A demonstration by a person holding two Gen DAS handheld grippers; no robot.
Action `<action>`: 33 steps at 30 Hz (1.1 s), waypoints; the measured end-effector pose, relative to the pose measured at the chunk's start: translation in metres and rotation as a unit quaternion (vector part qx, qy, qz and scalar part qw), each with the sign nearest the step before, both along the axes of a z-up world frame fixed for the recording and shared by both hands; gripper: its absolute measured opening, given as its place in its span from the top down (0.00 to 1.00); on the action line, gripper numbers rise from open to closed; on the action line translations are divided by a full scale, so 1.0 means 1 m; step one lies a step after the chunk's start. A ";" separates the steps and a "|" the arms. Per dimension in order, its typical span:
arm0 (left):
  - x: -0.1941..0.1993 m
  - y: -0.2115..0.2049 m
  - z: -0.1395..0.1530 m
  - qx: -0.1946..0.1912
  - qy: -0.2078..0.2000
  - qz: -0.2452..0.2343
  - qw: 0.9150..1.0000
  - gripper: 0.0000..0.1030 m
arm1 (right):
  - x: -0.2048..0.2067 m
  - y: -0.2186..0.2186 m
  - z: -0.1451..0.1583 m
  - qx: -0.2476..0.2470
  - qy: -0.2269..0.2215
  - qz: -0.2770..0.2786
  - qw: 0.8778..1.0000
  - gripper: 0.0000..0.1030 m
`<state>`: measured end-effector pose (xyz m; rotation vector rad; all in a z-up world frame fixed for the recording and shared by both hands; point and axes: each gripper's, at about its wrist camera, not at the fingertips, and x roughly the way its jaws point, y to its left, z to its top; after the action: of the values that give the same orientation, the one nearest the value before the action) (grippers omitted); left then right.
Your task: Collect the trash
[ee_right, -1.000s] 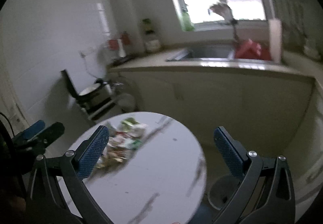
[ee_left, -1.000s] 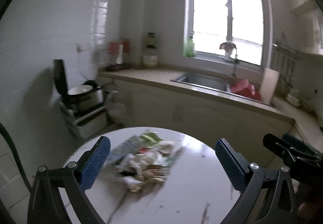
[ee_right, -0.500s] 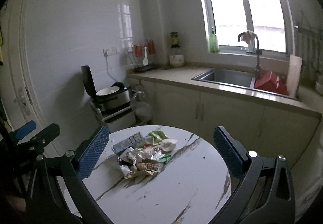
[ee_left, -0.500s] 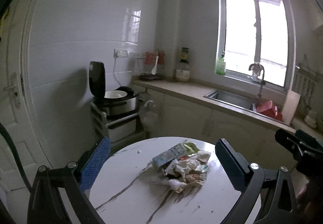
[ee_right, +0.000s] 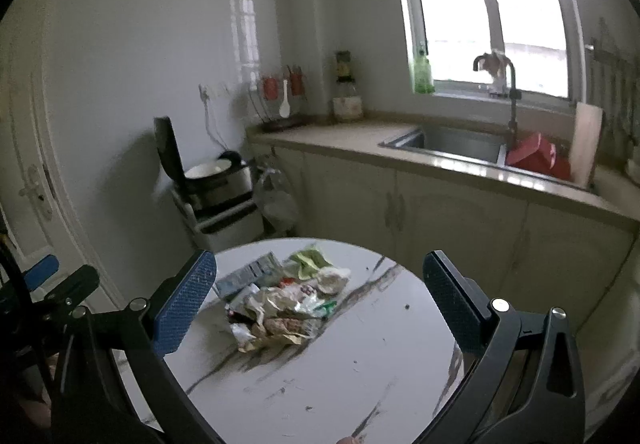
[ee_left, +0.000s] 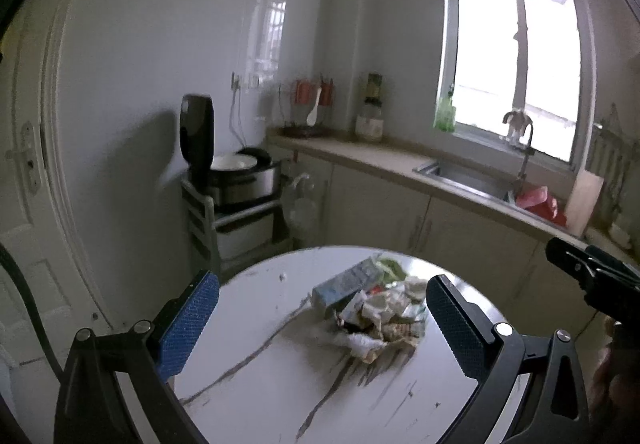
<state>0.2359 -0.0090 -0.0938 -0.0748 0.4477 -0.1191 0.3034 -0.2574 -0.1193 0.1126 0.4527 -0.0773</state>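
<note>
A pile of trash, made of crumpled wrappers, a small blue-white carton and green scraps, lies on a round white marble table. It also shows in the right wrist view on the table. My left gripper is open and empty, held above the table's near side, apart from the pile. My right gripper is open and empty, also above the table short of the pile. The right gripper's tip shows at the left view's right edge.
A kitchen counter with a sink and a red tub runs behind the table. A rice cooker on a rack stands at the left wall. A white door is at far left.
Both views have swung up and steadied. The trash pile and table now sit lower and more central between the fingers. Both grippers stay open.
</note>
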 end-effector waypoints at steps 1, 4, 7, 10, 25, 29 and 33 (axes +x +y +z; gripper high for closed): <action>0.006 -0.002 0.001 0.000 0.007 0.000 1.000 0.01 | 0.006 -0.003 -0.006 0.000 0.011 -0.001 1.000 0.00; 0.027 -0.003 -0.012 0.002 0.034 0.003 0.999 0.01 | 0.022 -0.009 -0.024 0.002 0.040 0.002 0.999 0.00; 0.048 -0.005 -0.026 0.003 0.064 0.004 0.998 0.01 | 0.043 -0.014 -0.051 0.007 0.079 0.008 0.997 0.00; 0.072 -0.007 -0.044 0.003 0.099 0.001 0.995 0.01 | 0.064 -0.015 -0.081 0.008 0.122 0.019 0.992 0.00; 0.176 -0.025 -0.094 0.009 0.194 -0.026 0.981 0.01 | 0.129 -0.002 -0.175 0.031 0.244 0.104 0.964 0.21; 0.193 -0.019 -0.097 0.006 0.199 -0.020 0.980 0.01 | 0.140 0.015 -0.182 0.021 0.255 0.142 0.956 0.31; 0.202 -0.015 -0.105 0.002 0.204 -0.017 0.979 0.01 | 0.150 0.032 -0.185 0.002 0.259 0.168 0.951 0.37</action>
<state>0.4378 -0.0238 -0.1986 -0.0874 0.8607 -0.1361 0.4535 -0.2258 -0.3045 0.0160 0.9916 0.2353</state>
